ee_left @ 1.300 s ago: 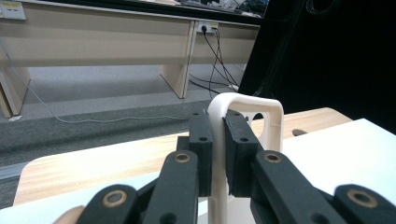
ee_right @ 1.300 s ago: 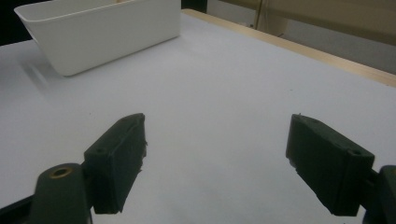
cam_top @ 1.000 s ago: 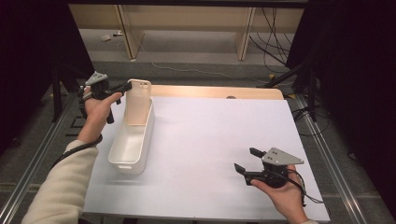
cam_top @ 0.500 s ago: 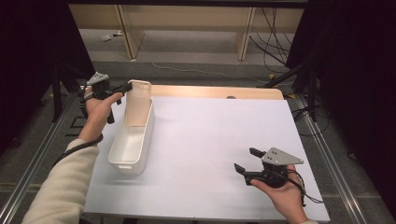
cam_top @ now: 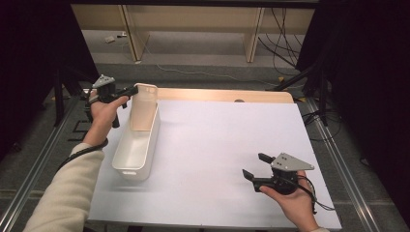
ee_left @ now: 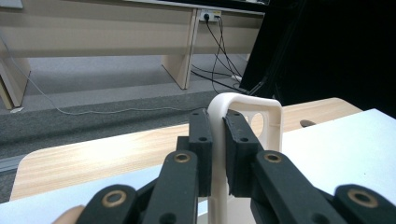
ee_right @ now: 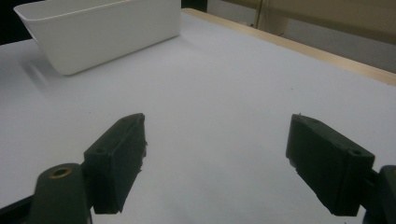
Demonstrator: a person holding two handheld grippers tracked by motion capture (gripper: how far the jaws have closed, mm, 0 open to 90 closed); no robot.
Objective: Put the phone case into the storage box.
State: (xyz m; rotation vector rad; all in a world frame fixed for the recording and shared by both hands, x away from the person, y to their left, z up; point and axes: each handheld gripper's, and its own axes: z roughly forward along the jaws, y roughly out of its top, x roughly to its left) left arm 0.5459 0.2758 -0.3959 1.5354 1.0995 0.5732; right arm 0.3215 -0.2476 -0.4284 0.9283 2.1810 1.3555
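Table (cam_top: pixel 217 145): white top, wooden strip along its far edge.
Bin (cam_top: pixel 138 145): long white tub at the table's left side.
Left gripper (cam_top: pixel 129 90): jaws clenched on the bin's far-end rim (ee_left: pixel 219 140).
Right gripper (cam_top: pixel 256 166): jaws spread wide, grasping nothing, near the table's right front.

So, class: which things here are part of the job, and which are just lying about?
In use: white bin, gripped at its far rim by the left claw; right claw, open over the table.
Lying about: floor cables; wooden shelving.
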